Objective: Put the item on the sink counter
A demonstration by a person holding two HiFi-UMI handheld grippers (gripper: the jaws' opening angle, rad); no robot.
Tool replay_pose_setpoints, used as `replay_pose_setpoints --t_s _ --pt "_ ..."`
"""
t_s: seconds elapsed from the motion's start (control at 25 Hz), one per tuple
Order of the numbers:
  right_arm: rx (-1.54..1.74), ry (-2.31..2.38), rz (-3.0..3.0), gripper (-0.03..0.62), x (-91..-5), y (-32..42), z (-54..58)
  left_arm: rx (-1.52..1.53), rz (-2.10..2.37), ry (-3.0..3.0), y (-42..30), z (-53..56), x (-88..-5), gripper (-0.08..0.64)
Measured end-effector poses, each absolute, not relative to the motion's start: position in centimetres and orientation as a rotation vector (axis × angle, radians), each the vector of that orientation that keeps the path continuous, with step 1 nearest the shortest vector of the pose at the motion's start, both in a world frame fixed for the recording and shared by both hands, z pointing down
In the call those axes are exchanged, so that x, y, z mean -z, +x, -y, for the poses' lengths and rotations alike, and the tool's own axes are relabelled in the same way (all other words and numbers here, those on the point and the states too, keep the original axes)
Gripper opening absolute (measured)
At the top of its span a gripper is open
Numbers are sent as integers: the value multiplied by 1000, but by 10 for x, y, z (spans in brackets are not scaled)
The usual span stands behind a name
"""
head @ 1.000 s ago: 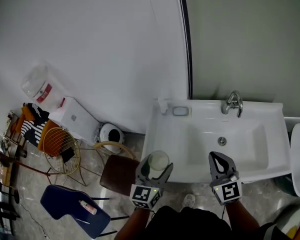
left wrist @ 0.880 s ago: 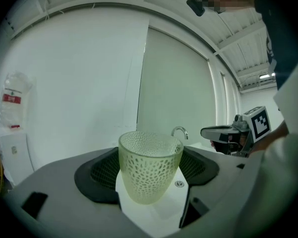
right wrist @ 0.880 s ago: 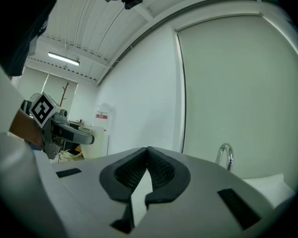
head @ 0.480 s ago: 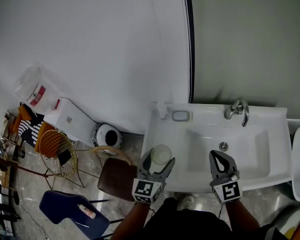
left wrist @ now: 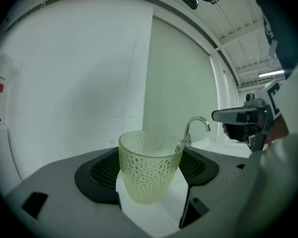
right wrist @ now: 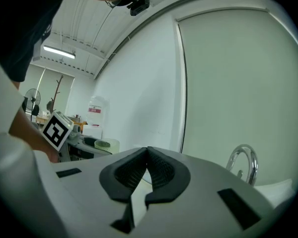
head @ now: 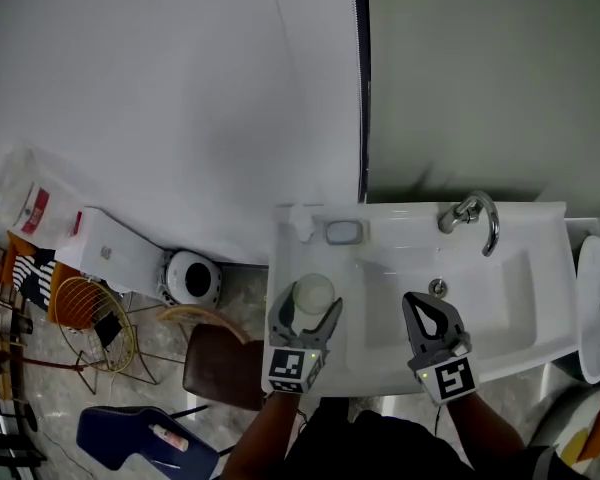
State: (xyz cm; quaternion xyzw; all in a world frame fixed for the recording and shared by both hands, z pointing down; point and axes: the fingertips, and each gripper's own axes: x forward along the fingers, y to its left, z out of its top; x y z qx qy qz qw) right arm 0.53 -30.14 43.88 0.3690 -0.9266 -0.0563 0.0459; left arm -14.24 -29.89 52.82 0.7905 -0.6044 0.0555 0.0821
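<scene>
a white sink counter (head: 290, 258) stands against a white wall, where a dark vertical strip (head: 361, 78) divides the wall from a pale green panel. the left tongs (head: 308, 306) are spread wide and clamped on a cup (head: 314, 291) — the ribbed black pads press on its two sides, and it stands upright between them, mouth up. the cup is pale yellow-green and translucent, with a dimpled, honeycomb-like skin. in the head view it is over the flat left part of the counter, left of the basin (head: 485, 293) and in front of a small rounded soap dish (head: 344, 232) at the back edge. whether its base touches the counter cannot be told. the right tongs (head: 421, 306) are closed tip against tip with nothing between them. they hang over the front of the basin, well apart from the cup, with the drain (head: 437, 287) just beyond their tips. each pair of tongs carries a cube with square markers near the person's wrist. a chrome faucet (head: 470, 216) curves over the basin from the back rim. on the floor to the left, a brown stool (head: 218, 366) stands near the counter's front corner. farther out are a round white appliance (head: 188, 276), an orange wire basket (head: 80, 306) and a blue seat (head: 130, 433).
</scene>
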Motion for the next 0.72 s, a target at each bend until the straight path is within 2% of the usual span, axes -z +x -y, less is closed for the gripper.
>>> replay_pose_setpoints --t_s 0.24,0.72 --pt "159 1113 2838 14 -444 -12 309 -120 1801 2253 -160 332 -573 382" --pt "116 1104 2799 14 -457 -22 309 -271 1838 2214 -175 365 -644 383"
